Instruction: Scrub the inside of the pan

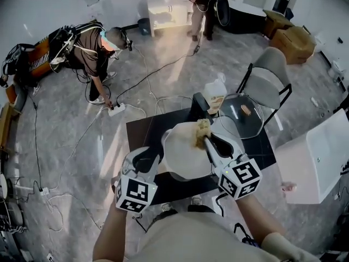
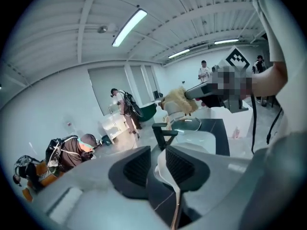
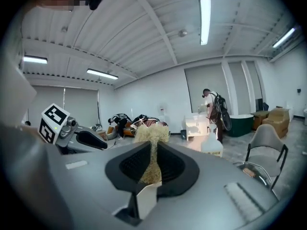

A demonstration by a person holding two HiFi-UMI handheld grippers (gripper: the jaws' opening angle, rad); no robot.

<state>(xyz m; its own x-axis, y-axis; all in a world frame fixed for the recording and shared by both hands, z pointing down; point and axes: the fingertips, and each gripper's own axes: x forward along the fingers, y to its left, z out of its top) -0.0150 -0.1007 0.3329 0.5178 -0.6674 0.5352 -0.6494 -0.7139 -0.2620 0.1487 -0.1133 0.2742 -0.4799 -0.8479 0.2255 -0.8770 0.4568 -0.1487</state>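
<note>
A white pan [image 1: 184, 156] is held up above the black table [image 1: 146, 132], its black handle [image 1: 198, 107] pointing away from me. My left gripper [image 1: 155, 160] is shut on the pan's near rim; in the left gripper view the thin white rim [image 2: 166, 172] stands between its jaws [image 2: 160, 164]. My right gripper [image 1: 207, 141] is shut on a tan scrubbing sponge [image 1: 203, 129] that sits over the pan's far inside edge. In the right gripper view the sponge [image 3: 151, 137] fills the shut jaws [image 3: 152, 159]. From the left gripper view the sponge [image 2: 178, 101] shows beyond the pan handle [image 2: 163, 134].
A glass lid [image 1: 241, 115] lies on the table's right part, with a soap bottle [image 1: 216, 93] behind it. A grey chair [image 1: 270, 78] stands to the far right and a white box [image 1: 319, 157] to the near right. Cables cross the floor; a person [image 1: 95, 53] bends at the left.
</note>
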